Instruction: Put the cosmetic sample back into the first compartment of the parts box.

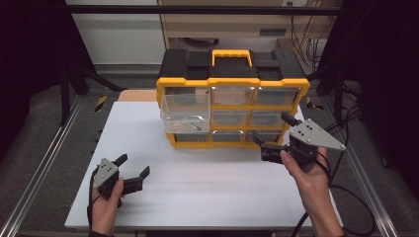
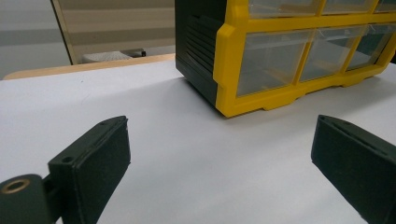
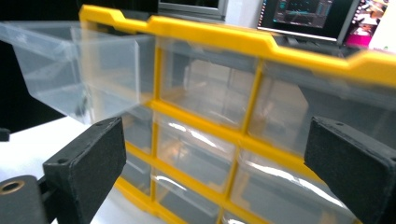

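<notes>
Your left gripper is sitting low over the white table near the front-left corner, jaws spread wide with nothing between them — just bare tabletop in the left gripper view. It's well apart from the yellow-and-black organizer, which stands at the back middle of the table with its yellow handle on top.

Your right gripper is up near the organizer's lower right corner, just beside the front face, and it's also released — in the right gripper view the two black pads stand far apart with the grid of clear drawers between and behind them, not clamped on anything.

The one that matters is the clear drawer on the left column: it's pulled out and sticks forward past the yellow frame, overhanging the table. In the high view you can see a small dark item lying on its bottom, too small to tell what. The other drawers sit flush in their slots. In the right gripper view that open drawer pokes out at the upper left, clear of your jaws.
</notes>
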`<state>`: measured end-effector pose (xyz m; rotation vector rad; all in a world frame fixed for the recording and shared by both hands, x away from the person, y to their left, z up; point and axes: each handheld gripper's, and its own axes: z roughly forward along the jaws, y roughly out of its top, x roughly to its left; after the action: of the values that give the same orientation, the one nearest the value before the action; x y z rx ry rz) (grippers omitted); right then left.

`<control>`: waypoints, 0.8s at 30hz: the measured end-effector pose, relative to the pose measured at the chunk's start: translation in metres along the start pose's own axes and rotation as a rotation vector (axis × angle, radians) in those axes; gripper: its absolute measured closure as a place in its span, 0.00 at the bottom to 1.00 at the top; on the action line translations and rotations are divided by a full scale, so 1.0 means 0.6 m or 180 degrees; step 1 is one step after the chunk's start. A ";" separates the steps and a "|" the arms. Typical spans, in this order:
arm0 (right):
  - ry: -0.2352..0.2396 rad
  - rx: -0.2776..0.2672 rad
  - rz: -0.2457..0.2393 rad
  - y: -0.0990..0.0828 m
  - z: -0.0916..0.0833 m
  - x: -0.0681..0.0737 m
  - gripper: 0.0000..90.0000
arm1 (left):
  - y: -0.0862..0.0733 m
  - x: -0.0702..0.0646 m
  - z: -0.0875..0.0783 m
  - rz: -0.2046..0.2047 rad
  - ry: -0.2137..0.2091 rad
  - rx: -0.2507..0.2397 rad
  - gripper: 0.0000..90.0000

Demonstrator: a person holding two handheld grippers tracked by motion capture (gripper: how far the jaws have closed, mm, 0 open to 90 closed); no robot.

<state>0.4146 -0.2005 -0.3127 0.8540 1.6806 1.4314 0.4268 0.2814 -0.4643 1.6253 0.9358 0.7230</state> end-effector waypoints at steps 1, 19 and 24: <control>-0.0002 -0.0004 0.0007 -0.006 -0.003 -0.003 0.06 | 0.000 0.000 0.000 -0.0005 0.0002 0.0002 0.05; -0.0059 0.0064 0.0206 -0.115 -0.026 -0.023 0.07 | -0.002 0.002 -0.001 -0.0006 0.0048 0.0001 0.05; -0.0082 0.0106 0.0212 -0.148 -0.028 -0.024 0.07 | -0.001 -0.001 0.001 0.0019 0.0045 0.0002 0.05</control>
<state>0.4055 -0.2347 -0.3970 0.9508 1.6749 1.4344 0.4268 0.2808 -0.4652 1.6259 0.9419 0.7393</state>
